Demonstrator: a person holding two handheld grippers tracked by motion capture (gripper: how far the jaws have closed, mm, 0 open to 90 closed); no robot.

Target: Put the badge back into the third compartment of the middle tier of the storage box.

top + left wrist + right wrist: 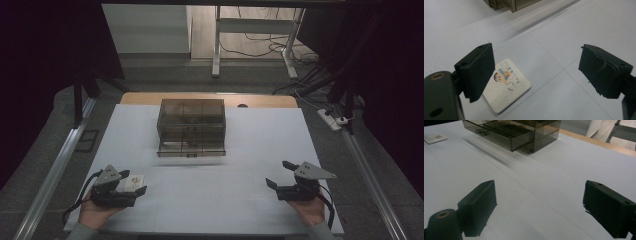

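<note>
White table [240,200] under dim light, with grey floor and cables past the far edge. On the near left of the table lies a small white card [506,86] with a cartoon kid printed on it, flat on the surface. The left gripper [536,72] sits right over it with its jaws wide apart; in the left gripper view the card pokes out from under the left jaw's pad and the right jaw is well clear of it, so nothing's pinching it. In the high view the card [134,181] shows just past the gripper's [131,184] tip, with the left hand [95,212] behind. Farther off, mid-table, there's a smoky see-through drawer box [191,126] with its bottom drawer pulled out a bit. Over on the near right, the right gripper [278,175] is also spread open, pointing toward the box, nothing between its jaws.
</note>
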